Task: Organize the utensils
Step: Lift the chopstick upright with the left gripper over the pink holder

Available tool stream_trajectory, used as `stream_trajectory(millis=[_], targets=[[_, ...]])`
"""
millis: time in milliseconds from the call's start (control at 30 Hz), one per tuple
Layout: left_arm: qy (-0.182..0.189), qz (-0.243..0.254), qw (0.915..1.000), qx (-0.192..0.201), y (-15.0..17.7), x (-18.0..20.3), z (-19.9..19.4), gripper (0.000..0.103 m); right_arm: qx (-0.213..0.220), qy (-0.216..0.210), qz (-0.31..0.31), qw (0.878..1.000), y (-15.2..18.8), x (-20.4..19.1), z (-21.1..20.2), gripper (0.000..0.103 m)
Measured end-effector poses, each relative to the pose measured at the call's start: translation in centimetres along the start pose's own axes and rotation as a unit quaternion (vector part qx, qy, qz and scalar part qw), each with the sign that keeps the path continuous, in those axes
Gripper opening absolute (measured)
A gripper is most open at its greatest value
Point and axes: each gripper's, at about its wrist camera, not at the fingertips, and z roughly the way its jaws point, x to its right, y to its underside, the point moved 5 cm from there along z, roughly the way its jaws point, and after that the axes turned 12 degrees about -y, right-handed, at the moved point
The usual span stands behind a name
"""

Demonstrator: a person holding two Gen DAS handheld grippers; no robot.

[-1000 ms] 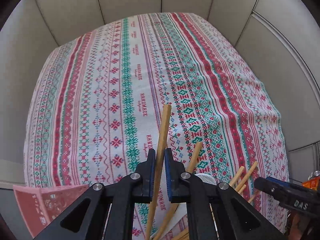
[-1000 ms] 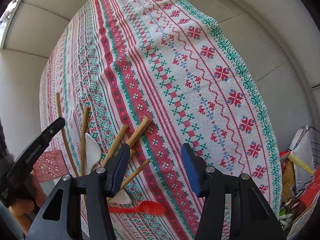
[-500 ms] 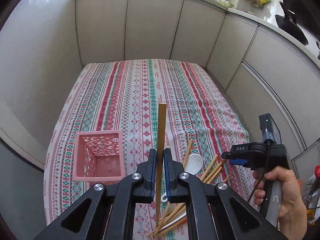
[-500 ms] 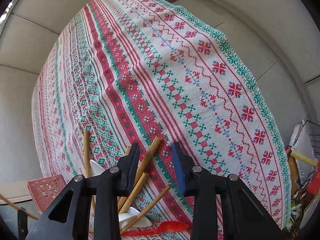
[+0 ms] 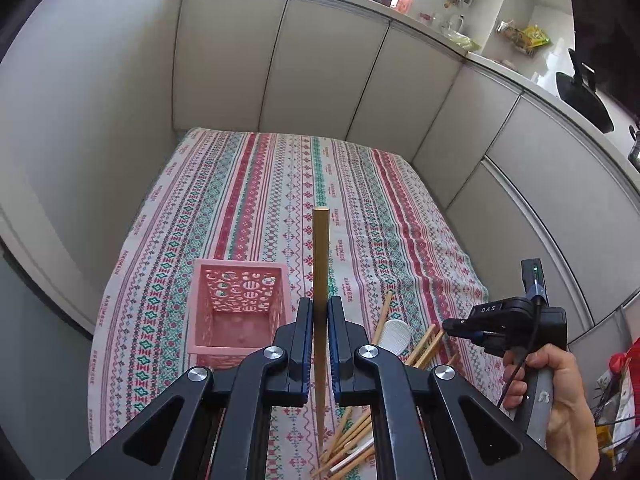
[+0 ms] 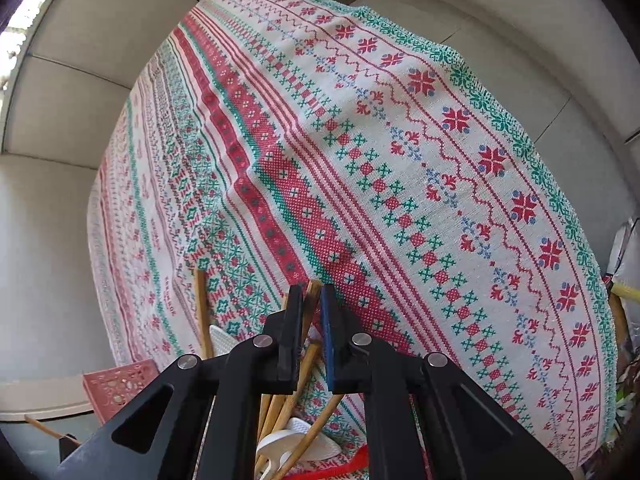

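Kitchen cabinets (image 5: pixel 320 72) grey, wrapping the scene on the far and right sides; countertop clutter above, too small to identify.

Tablecloth (image 5: pixel 260 216) striped red, green and white, covering the whole work surface.

Pink basket (image 5: pixel 236 312) with perforated walls, upright on the near left part of the cloth; nothing visible inside. Corner of it also visible at lower left in the right wrist view.

Person's hand (image 5: pixel 556 392) at right edge of the left wrist view, wrapped around the handle of the right gripper (image 6: pixel 312 300).

Left gripper (image 5: pixel 319 308) raised above the cloth, clamped on one chopstick (image 5: pixel 321 264); stick runs up between the pads, blunt end projecting forward, thin end pointing back and down. Stick just right of the basket in the view, not inside.

Right gripper angled steeply down over the loose pile, jaws closing around one chopstick end (image 6: pixel 311 300) that sits between the pads; contact with pads not certain.

Loose chopsticks (image 5: pixel 424 348) scattered on the near right part of the cloth, well apart from the basket.

White spoon (image 5: pixel 394 334) lying among them.

Red spoon (image 6: pixel 352 462) at the bottom of the pile, mostly hidden.
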Motion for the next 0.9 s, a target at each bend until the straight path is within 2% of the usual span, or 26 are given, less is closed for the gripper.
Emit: stream_trajectory(millis=[233, 433, 700, 900], targets=[[0.0, -0.014, 0.9986, 0.05, -1.0, -1.6, -3.7, 0.007, 0.045, -0.037, -0.072, 0.996, 1.2, -4.1, -5.4, 0.008], [0.0, -0.038, 0.9927, 0.114, -2.0, -3.2, -8.1, 0.007, 0.106, -0.06, -0.15, 0.981, 4.0, -8.1, -11.1, 0.007], [-0.027, -0.082, 0.9723, 0.217, -3.7, -5.2, -12.4, 0.007, 0.175, -0.104, -0.218, 0.955, 7.2, -12.9, -16.4, 0.007], [-0.066, -0.089, 0.9597, 0.258, -4.8, -6.0, -12.8, 0.007, 0.212, -0.145, -0.251, 0.933, 8.7, -16.4, -18.8, 0.007]])
